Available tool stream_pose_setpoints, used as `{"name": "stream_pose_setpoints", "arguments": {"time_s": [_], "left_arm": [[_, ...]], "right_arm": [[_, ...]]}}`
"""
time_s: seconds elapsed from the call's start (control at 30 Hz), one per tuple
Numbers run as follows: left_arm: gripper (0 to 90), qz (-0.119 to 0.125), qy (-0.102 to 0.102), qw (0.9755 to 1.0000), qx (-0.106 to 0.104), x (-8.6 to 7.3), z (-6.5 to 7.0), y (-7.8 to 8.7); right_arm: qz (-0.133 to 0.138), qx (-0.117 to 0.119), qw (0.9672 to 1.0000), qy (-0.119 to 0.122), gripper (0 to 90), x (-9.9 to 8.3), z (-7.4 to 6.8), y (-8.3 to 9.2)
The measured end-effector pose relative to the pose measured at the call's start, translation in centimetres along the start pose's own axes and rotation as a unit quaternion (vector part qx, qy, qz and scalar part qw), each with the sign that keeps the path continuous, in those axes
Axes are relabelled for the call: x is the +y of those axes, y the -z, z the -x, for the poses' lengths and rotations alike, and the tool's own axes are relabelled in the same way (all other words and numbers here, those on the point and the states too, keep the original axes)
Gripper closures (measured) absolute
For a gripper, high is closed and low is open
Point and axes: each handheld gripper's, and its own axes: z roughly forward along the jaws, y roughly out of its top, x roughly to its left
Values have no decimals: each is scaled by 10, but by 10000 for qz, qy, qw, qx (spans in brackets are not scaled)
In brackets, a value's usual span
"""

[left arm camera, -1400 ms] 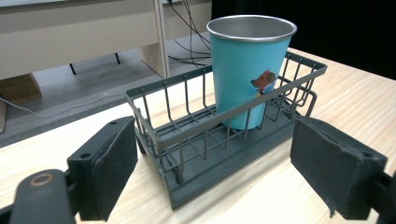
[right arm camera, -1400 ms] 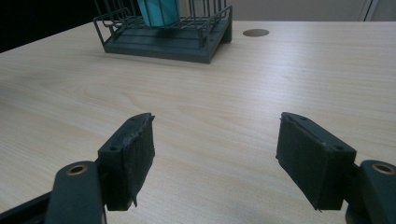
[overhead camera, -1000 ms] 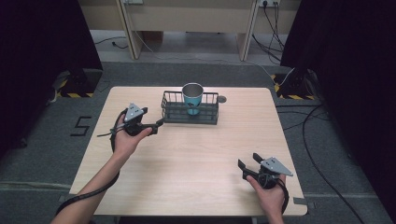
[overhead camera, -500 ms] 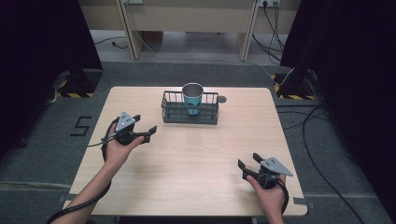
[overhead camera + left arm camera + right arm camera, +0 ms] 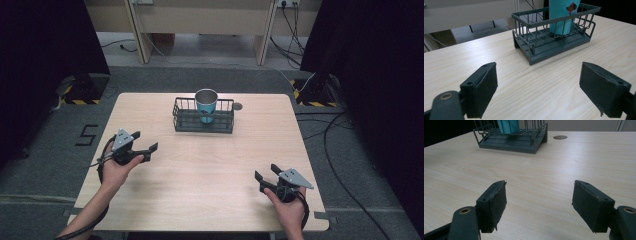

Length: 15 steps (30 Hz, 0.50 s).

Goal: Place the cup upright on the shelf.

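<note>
I'm looking over the table (image 5: pixel 200 170) — the wire basket (image 5: pixel 203 121) at its far middle is holding the teal cup (image 5: pixel 206 104) upright. I'm keeping the left gripper (image 5: pixel 148 150) and right gripper (image 5: pixel 261 181) spread wide, empty, approaching level — jaws astride the cup above the basket rim.

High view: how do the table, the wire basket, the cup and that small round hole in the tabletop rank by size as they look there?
1. table
2. wire basket
3. cup, standing in the basket
4. round hole
</note>
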Motion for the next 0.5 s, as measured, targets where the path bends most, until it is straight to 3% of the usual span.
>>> {"name": "stream_pose_setpoints", "arguments": {"time_s": [0.5], "left_arm": [[144,-214,117,9997,99,-33,-6,15]], "right_arm": [[3,-8,10000,8,281,0,0,0]]}}
